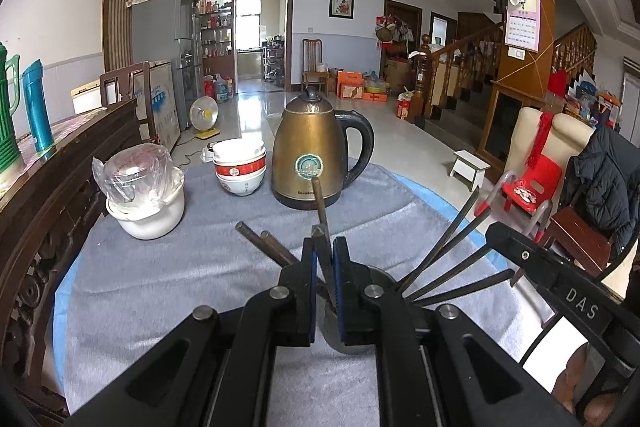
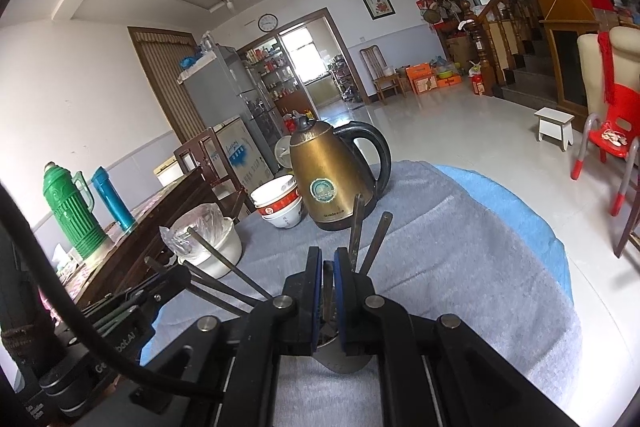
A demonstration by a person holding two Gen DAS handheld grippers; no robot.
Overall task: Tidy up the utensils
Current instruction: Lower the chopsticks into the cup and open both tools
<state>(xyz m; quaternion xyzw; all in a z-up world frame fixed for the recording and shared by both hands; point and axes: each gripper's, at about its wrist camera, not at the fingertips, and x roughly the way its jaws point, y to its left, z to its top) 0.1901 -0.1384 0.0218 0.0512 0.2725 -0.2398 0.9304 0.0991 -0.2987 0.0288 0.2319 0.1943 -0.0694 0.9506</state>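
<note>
A steel cup point(image 1: 374, 277) stands on the grey cloth and holds several dark chopsticks that fan out. My left gripper point(image 1: 324, 249) is shut on one brown chopstick point(image 1: 320, 203) that stands up in front of the kettle. Other chopsticks point(image 1: 444, 247) lean right and two point(image 1: 260, 243) lean left. In the right wrist view my right gripper point(image 2: 328, 263) is shut on the rim of the same cup point(image 2: 340, 359), with a thin edge between its pads. Chopsticks point(image 2: 372, 243) rise just right of it, others point(image 2: 224, 263) lean left toward the other gripper's body.
A brass kettle point(image 1: 312, 151) stands at the back of the cloth-covered table point(image 1: 160, 287). Stacked bowls point(image 1: 240, 163) and a white pot with a plastic-wrapped lid point(image 1: 144, 195) sit left of it. A dark wooden sideboard point(image 1: 52, 187) with thermoses borders the left.
</note>
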